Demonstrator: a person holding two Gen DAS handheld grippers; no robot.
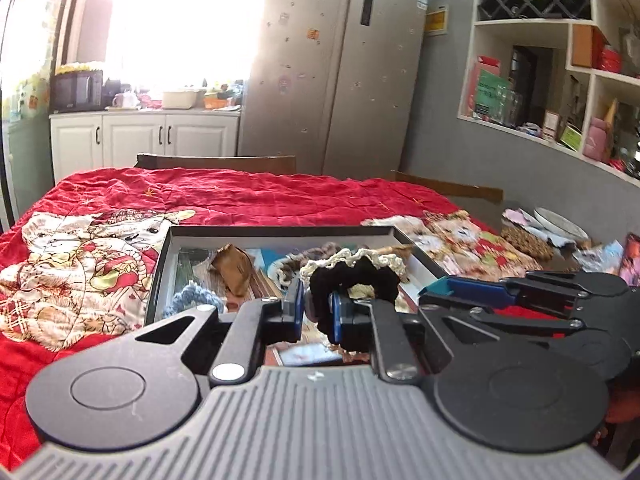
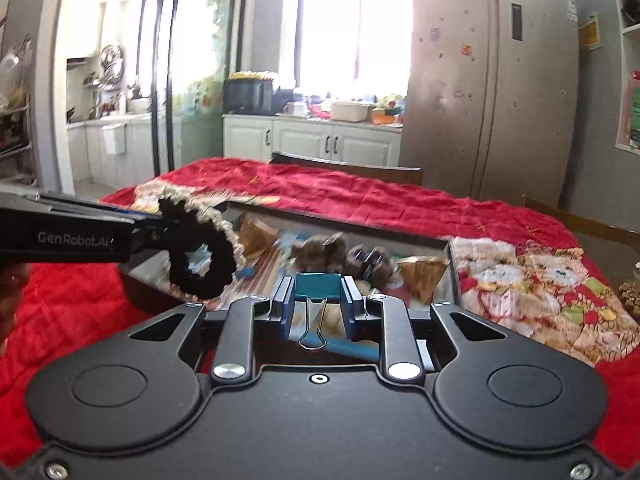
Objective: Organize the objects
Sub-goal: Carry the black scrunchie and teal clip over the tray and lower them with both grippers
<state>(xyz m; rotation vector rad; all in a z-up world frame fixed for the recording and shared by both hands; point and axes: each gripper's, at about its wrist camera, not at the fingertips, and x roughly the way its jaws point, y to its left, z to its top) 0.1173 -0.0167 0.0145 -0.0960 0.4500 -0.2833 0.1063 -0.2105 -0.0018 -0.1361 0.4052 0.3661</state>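
My left gripper (image 1: 318, 312) is shut on a black scrunchie with a cream lace edge (image 1: 356, 276), held above the shallow dark box (image 1: 280, 233) on the red quilt. The same scrunchie (image 2: 204, 256) hangs from the left gripper in the right wrist view, at the left. My right gripper (image 2: 318, 300) is shut on a teal binder clip (image 2: 318, 286), its wire handle pointing back toward the camera. It hovers over the box's near side. In the box lie a brown hair clip (image 1: 232, 270), a blue knitted piece (image 1: 196, 300) and other scrunchies (image 2: 320, 250).
A red quilt with bear prints (image 1: 100, 264) covers the table. A white plate (image 1: 560, 222), a brown woven piece (image 1: 526, 242) and papers lie off its right edge. Wooden chair backs (image 1: 216, 162) stand behind the table. A fridge (image 1: 340, 68) and white cabinets stand further back.
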